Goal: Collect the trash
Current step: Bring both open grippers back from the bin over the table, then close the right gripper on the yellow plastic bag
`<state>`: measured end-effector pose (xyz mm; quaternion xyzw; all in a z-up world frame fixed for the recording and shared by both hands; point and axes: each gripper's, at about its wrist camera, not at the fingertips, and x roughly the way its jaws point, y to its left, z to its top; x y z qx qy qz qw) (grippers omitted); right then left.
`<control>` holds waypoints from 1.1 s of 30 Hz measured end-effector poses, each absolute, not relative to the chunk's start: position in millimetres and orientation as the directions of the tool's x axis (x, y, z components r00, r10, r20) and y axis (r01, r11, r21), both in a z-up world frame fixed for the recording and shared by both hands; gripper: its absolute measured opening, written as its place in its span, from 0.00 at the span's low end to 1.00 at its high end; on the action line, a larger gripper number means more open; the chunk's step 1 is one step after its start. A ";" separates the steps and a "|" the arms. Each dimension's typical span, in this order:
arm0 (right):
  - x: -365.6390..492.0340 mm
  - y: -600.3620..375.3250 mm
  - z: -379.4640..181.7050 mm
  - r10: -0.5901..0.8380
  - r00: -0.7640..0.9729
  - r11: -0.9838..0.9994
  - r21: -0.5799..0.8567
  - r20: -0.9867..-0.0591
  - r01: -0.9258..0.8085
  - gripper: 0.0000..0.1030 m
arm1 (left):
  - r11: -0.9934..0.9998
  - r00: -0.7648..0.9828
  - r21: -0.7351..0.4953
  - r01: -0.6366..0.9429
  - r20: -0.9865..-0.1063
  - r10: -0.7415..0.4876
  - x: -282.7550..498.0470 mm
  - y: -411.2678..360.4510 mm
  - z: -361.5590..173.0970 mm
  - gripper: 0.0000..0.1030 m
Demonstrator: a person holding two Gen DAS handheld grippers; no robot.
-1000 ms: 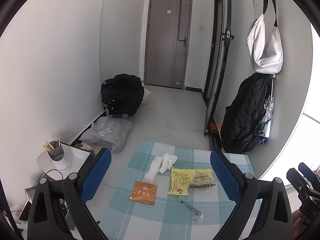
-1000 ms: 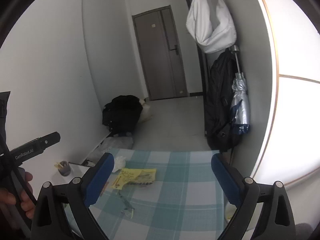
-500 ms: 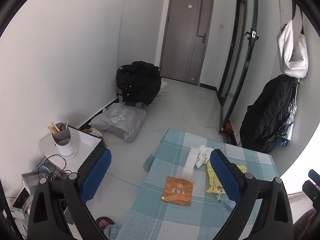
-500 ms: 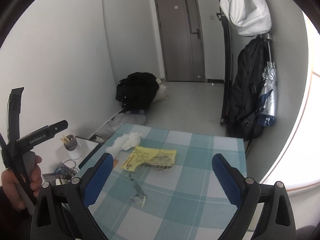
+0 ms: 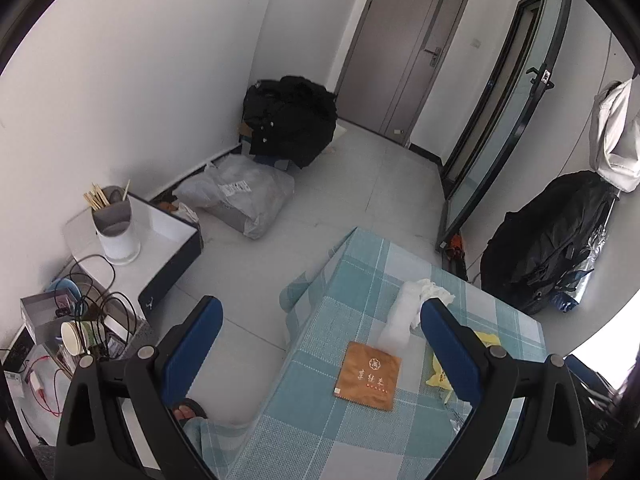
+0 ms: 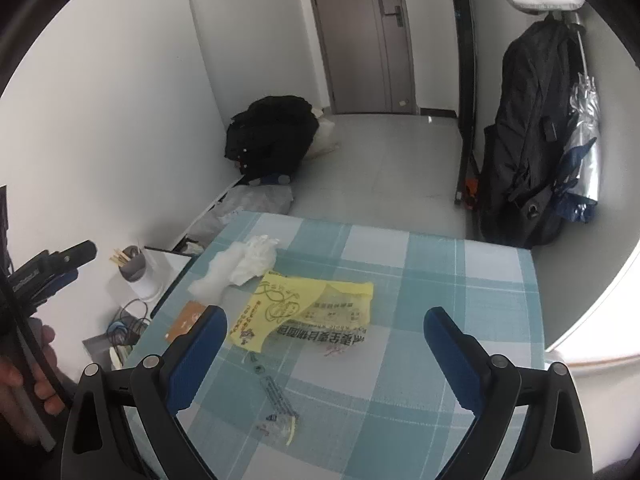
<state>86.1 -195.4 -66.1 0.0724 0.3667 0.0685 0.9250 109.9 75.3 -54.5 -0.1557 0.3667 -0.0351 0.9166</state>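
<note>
Trash lies on the blue-checked table [image 6: 460, 292]: white crumpled tissue [image 6: 244, 264], a yellow plastic bag [image 6: 304, 306], a clear wrapper [image 6: 276, 412] and a brown packet [image 5: 368, 375]. In the left wrist view the tissue [image 5: 404, 312] lies just beyond the packet, and the yellow bag [image 5: 438, 372] is half hidden behind the right finger. My left gripper [image 5: 320, 318] hangs open above the table's left edge. My right gripper [image 6: 324, 326] is open above the yellow bag, holding nothing. The left gripper [image 6: 56, 268] also shows at the far left of the right wrist view, in a hand.
A low white stand [image 5: 132, 236] with a cup of chopsticks [image 5: 114, 224] sits left of the table, with cables and boxes [image 5: 68, 320]. A grey bag [image 5: 240, 196] and black luggage [image 5: 292, 120] lie on the floor. A black coat [image 6: 528, 132] hangs at right.
Both grippers have tilted downward and swung left. The left one now looks past the table's left edge; the right one has come closer over the yellow bag. Both stay open.
</note>
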 end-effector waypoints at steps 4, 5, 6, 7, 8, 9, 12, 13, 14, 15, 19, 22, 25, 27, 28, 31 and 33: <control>122.1 -206.6 -89.2 0.261 0.632 0.957 0.280 -0.730 -0.071 0.97 | 0.944 0.679 -0.326 -0.057 -0.706 -0.203 115.9 78.5 -64.1 0.95; 128.0 -208.8 -93.9 0.269 0.617 0.955 0.290 -0.739 -0.068 0.97 | 0.943 0.670 -0.328 -0.058 -0.713 -0.207 116.7 79.6 -65.9 0.95; 134.5 -211.4 -99.0 0.272 0.605 0.953 0.296 -0.748 -0.062 0.97 | 0.943 0.663 -0.327 -0.057 -0.719 -0.210 117.8 80.2 -67.0 0.95; 140.1 -213.2 -103.2 0.271 0.595 0.953 0.296 -0.757 -0.058 0.97 | 0.943 0.656 -0.328 -0.059 -0.725 -0.211 118.9 81.3 -68.1 0.95; 145.7 -214.7 -106.9 0.266 0.588 0.955 0.291 -0.764 -0.055 0.97 | 0.941 0.650 -0.333 -0.063 -0.729 -0.214 119.7 82.6 -69.2 0.95; 149.9 -215.3 -109.6 0.268 0.585 0.955 0.291 -0.765 -0.057 0.97 | 0.937 0.643 -0.342 -0.067 -0.733 -0.221 120.9 83.9 -70.2 0.95; 165.4 -212.1 -122.7 0.293 0.538 0.951 0.299 -0.790 -0.079 0.95 | 0.928 0.616 -0.365 -0.070 -0.748 -0.248 124.9 86.0 -73.5 0.95; 169.7 -211.0 -127.1 0.296 0.528 0.951 0.300 -0.796 -0.080 0.95 | 0.927 0.610 -0.369 -0.070 -0.751 -0.253 125.3 86.0 -74.0 0.95; 172.4 -209.6 -130.5 0.300 0.519 0.950 0.301 -0.800 -0.086 0.95 | 0.926 0.606 -0.371 -0.073 -0.753 -0.254 125.4 86.2 -74.7 0.95; 174.9 -207.3 -134.2 0.295 0.512 0.952 0.291 -0.807 -0.089 0.92 | 0.926 0.604 -0.371 -0.075 -0.756 -0.254 126.4 86.7 -75.6 0.95; 175.8 -196.2 -144.4 0.275 0.500 0.961 0.252 -0.821 -0.114 0.66 | 0.924 0.587 -0.370 -0.097 -0.771 -0.247 128.1 90.1 -80.0 0.95; 172.3 -187.9 -147.3 0.239 0.509 0.971 0.192 -0.827 -0.144 0.55 | 0.912 0.575 -0.393 -0.112 -0.775 -0.263 129.5 92.9 -83.0 0.95; 167.6 -184.2 -148.1 0.174 0.524 0.983 0.115 -0.834 -0.145 0.29 | 0.908 0.572 -0.402 -0.113 -0.774 -0.271 130.5 92.0 -83.4 0.95; 164.5 -185.2 -148.4 0.152 0.528 0.985 0.087 -0.836 -0.146 0.12 | 0.911 0.573 -0.397 -0.110 -0.774 -0.269 130.1 90.2 -83.3 0.95; 163.0 -186.0 -148.2 0.149 0.526 0.985 0.082 -0.837 -0.149 0.11 | 0.913 0.573 -0.394 -0.108 -0.775 -0.267 129.8 89.4 -83.2 0.95; 156.1 -188.7 -145.6 0.133 0.535 0.987 0.062 -0.835 -0.149 0.05 | 0.916 0.571 -0.387 -0.106 -0.778 -0.263 130.0 88.3 -83.8 0.95; 152.0 -192.8 -142.6 0.149 0.536 0.986 0.083 -0.831 -0.145 0.04 | 0.916 0.567 -0.388 -0.104 -0.780 -0.265 129.6 88.2 -84.6 0.95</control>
